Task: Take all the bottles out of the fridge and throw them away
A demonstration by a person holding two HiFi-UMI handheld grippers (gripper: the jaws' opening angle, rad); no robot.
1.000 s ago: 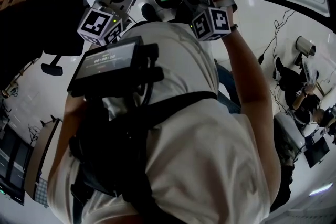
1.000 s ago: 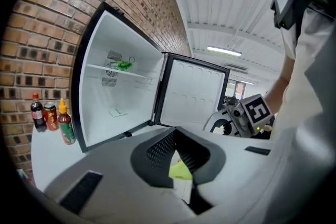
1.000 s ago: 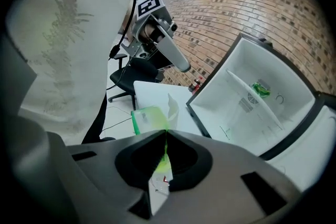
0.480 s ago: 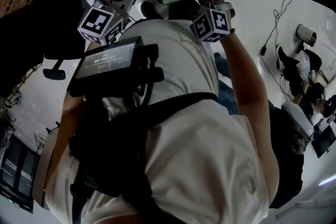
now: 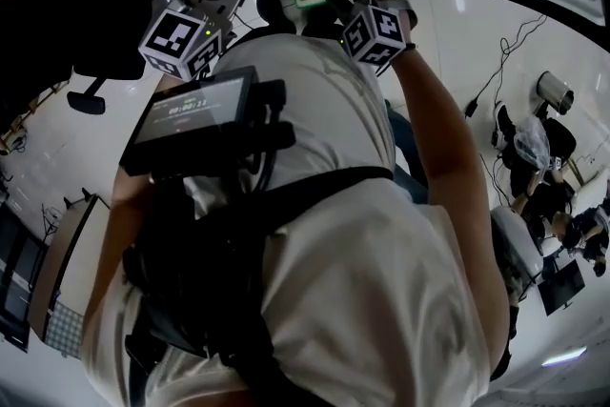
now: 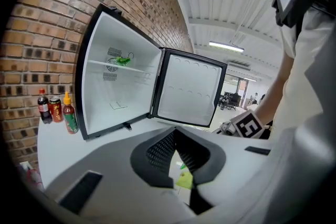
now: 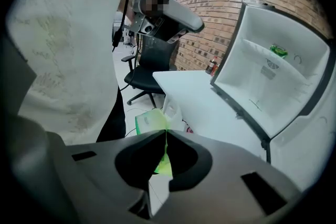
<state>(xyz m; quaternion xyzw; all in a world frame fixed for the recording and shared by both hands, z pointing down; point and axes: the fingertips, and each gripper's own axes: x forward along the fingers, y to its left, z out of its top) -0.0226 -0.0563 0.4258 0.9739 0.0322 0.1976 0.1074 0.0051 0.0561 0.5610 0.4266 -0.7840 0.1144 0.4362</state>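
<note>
Right gripper view: bottle [image 7: 149,121], green, hangs outside and well apart from the fridge [image 7: 247,86], clamped in the right gripper [image 7: 165,131], jaws pressed onto it. Judged light, soft-walled, crushable, slippery; hold near the neck. Left gripper [image 6: 175,129] closed, empty, facing the fridge.

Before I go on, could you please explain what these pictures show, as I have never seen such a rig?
There is no robot: a person holds a two-jaw gripper in each hand. One picture looks down from the person's head; the other two ride on the grippers and look along their jaws. The left gripper is shut and empty. The right gripper is shut on a green bottle. On the white table stands an open mini fridge with a green item on its shelf; beside it are a cola bottle, a can and a sauce bottle.
</note>
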